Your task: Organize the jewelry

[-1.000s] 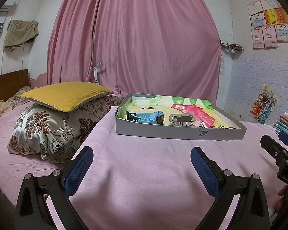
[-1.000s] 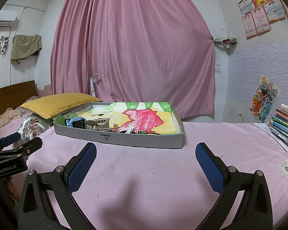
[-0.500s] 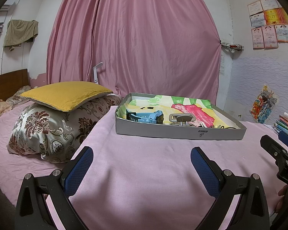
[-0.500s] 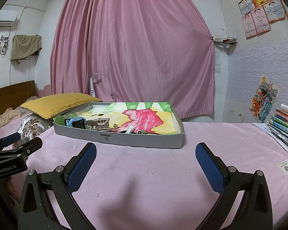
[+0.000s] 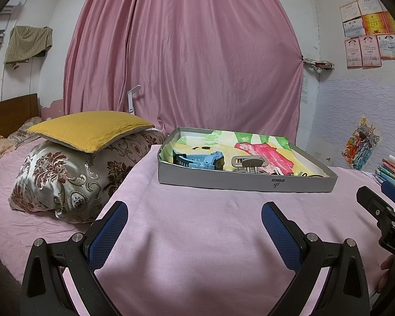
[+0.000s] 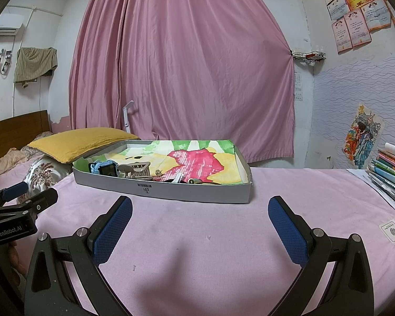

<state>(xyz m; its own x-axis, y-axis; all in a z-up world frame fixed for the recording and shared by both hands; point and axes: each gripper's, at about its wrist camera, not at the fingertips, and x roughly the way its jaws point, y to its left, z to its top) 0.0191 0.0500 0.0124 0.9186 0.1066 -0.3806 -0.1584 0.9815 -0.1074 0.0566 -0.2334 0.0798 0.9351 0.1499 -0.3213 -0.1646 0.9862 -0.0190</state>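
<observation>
A shallow grey cardboard tray [image 5: 223, 183] lined with a colourful drawing sits on the pink bedsheet, also in the right wrist view [image 6: 171, 192]. Inside lie a blue watch [image 5: 200, 160] [image 6: 102, 168], a beige hair claw clip [image 5: 247, 163] [image 6: 135, 169] and several small pieces near the front wall [image 6: 192, 180]. My left gripper [image 5: 194, 223] is open and empty, well short of the tray. My right gripper [image 6: 200, 218] is open and empty, also short of the tray.
A yellow cushion [image 5: 89, 127] rests on a patterned pillow [image 5: 65, 181] left of the tray. Stacked books [image 6: 389, 168] lie at the right edge. A pink curtain [image 5: 187, 58] hangs behind. A small card [image 6: 391, 230] lies on the sheet.
</observation>
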